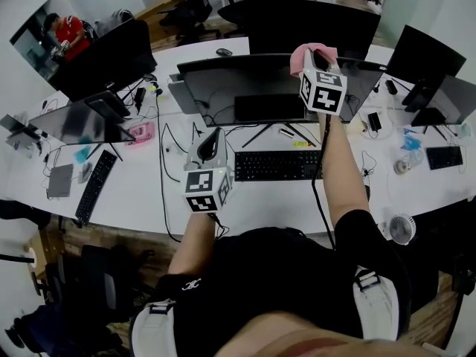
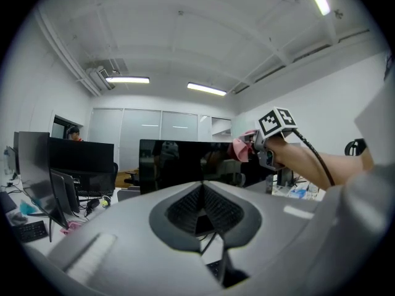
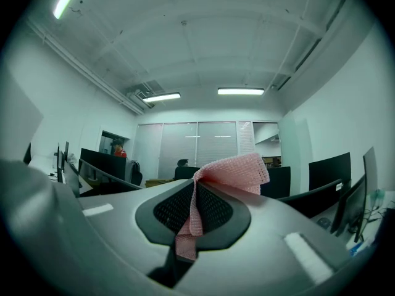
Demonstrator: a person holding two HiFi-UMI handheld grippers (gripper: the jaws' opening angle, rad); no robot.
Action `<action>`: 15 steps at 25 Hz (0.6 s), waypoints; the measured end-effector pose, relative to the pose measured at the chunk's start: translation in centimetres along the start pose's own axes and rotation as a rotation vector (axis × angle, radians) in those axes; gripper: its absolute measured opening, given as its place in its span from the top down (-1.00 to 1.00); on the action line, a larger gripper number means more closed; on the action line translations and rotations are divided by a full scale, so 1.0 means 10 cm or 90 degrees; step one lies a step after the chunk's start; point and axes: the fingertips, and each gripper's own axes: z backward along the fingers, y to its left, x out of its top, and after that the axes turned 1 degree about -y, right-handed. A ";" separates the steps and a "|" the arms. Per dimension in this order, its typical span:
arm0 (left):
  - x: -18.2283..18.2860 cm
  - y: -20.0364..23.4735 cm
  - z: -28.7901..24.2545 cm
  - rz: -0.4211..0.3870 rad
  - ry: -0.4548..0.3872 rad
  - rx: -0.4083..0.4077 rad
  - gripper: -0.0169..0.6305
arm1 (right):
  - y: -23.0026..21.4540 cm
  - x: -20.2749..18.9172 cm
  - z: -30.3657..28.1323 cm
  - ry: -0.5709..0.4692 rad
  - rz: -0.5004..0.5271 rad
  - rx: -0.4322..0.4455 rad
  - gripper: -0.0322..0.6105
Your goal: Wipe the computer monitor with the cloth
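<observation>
At the left of the white desk (image 1: 134,199), the left gripper (image 1: 213,135) hangs low just in front of the keyboard (image 1: 277,164); its jaws are pressed together with nothing between them, as the left gripper view shows, and it stands well apart from the screen, taking no part in the wiping; further along, the monitor (image 1: 268,80) stands upright at the middle of the desk, its screen dark and facing the person; at its upper right, the right gripper (image 1: 315,68) is raised on an outstretched arm, its jaws clamped on a fold of the pink cloth (image 1: 308,51), which bunches out above the jaw tips and trails a strip below them in the right gripper view; seen from the left gripper view, the cloth sits at the top right corner of the screen, though whether it touches the glass cannot be told; the step in hand seems to be bringing the cloth onto the screen at that corner; the next move likely calls for pressing the free bunch of cloth flat on the panel and sweeping it leftward or downward in level strokes, lightly enough that the hard jaw tips do not scrape the glass or rock the monitor on its stand.
</observation>
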 end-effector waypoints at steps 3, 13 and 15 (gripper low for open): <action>-0.04 -0.21 -0.06 0.002 0.007 0.000 0.80 | -0.32 -0.01 0.05 0.001 -0.001 -0.013 0.87; -0.06 -0.75 -0.26 -0.005 0.019 -0.008 0.80 | -1.22 -0.04 0.18 0.004 0.010 -0.059 0.87; -0.06 -0.81 -0.29 -0.004 0.019 -0.008 0.80 | -1.38 -0.04 0.20 0.004 0.015 -0.070 0.87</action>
